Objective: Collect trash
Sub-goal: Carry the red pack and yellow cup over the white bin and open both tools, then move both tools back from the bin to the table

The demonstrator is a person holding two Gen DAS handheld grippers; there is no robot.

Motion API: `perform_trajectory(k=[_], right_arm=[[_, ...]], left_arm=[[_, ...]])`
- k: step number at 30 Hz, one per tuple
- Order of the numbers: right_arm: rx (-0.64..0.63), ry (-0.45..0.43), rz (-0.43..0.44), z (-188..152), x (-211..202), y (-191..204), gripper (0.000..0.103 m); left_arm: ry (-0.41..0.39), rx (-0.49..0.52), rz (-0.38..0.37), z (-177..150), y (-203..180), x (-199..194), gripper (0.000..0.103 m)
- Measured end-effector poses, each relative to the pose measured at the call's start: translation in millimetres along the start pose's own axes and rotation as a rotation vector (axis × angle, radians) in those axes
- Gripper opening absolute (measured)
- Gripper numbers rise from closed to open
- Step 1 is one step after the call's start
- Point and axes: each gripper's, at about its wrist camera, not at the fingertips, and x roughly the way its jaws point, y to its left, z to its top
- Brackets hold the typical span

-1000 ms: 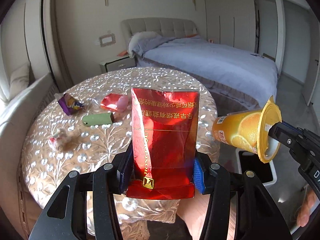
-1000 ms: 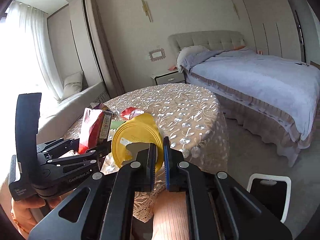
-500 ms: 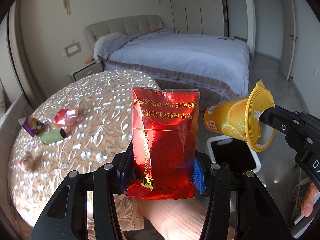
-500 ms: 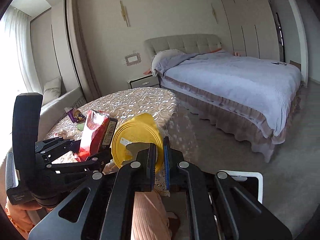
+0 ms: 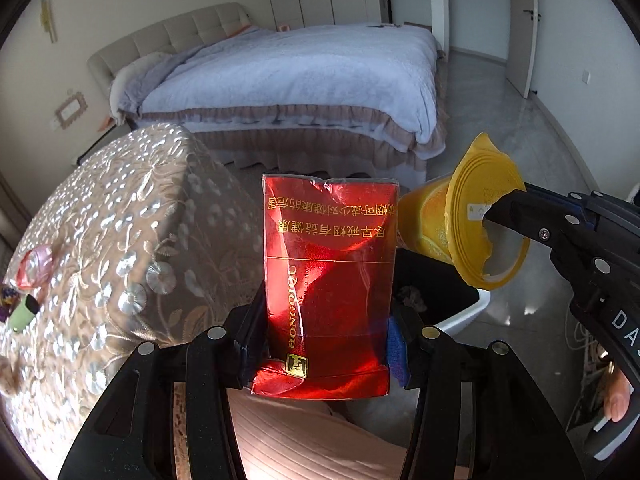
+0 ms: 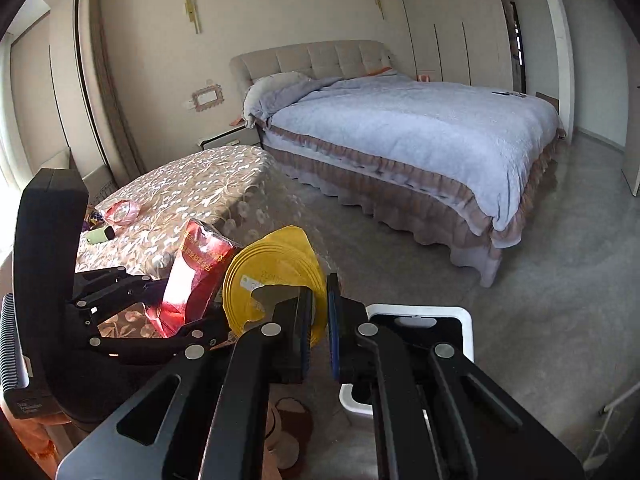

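My left gripper point(image 5: 326, 340) is shut on a crumpled red cigarette pack point(image 5: 328, 276), held upright between its pads. The same red cigarette pack point(image 6: 196, 280) shows in the right wrist view, left of centre. My right gripper point(image 6: 320, 328) is shut on the torn yellow foil lid point(image 6: 276, 276) of an orange juice cup point(image 5: 440, 228); the right gripper point(image 5: 504, 216) reaches in from the right in the left wrist view. Both items hang above a white bin with a black liner point(image 5: 452, 292), also seen as the bin point(image 6: 420, 316) just under my right fingers.
A round table with an embroidered cloth point(image 5: 120, 232) lies to the left, bearing a pink wrapper point(image 5: 36, 268), a green item point(image 5: 22, 314) and a purple wrapper point(image 6: 94, 220). A bed point(image 6: 400, 140) fills the background. Grey floor point(image 6: 540, 288) lies to the right.
Both grippers have swung right and downward, away from the table, carrying the pack and the cup. The bin now sits directly below them; the table has slid to the left.
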Motion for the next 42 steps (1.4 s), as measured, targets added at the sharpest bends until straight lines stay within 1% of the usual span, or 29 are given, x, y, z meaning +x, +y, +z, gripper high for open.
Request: perform_trajectory(k=[11, 22, 30, 31, 32, 33, 34, 35, 36, 38, 41, 42], right_arm=[[0.056, 0.137, -0.080, -21, 45, -46, 0.009], [0.041, 0.267, -0.136, -37, 100, -74, 0.009], [0.055, 0.358, -0.194, -54, 130, -98, 0.009], [0.049, 0.377, -0.200, -57, 133, -100, 0.009], [0.037, 0.402, -0.203, -60, 137, -103, 0.010], [0.028, 0.419, -0.211, -62, 139, -106, 0.025], [0.022, 0.426, -0.226, -64, 141, -108, 0.043], [0.014, 0.432, -0.244, -67, 142, -112, 0.084], [0.005, 0.436, -0.250, -69, 142, -114, 0.094], [-0.012, 0.457, -0.267, -74, 143, -119, 0.094], [-0.020, 0.457, -0.309, -76, 142, -123, 0.098], [-0.021, 0.456, -0.312, -76, 141, -124, 0.098]], left_arm=[[0.136, 0.074, -0.069, 5, -29, 71, 0.050], [0.277, 0.131, -0.131, 1, -48, 143, 0.050], [0.355, 0.182, -0.198, -7, -70, 179, 0.050], [0.367, 0.188, -0.215, -8, -73, 182, 0.052], [0.384, 0.194, -0.234, -10, -77, 186, 0.068], [0.399, 0.204, -0.250, -11, -80, 189, 0.085], [0.398, 0.217, -0.249, -13, -83, 191, 0.098], [0.394, 0.238, -0.239, -13, -86, 193, 0.098], [0.394, 0.262, -0.225, -14, -89, 194, 0.098], [0.386, 0.291, -0.210, -16, -92, 195, 0.098], [0.384, 0.277, -0.214, -15, -89, 193, 0.098], [0.380, 0.270, -0.216, -14, -87, 192, 0.098]])
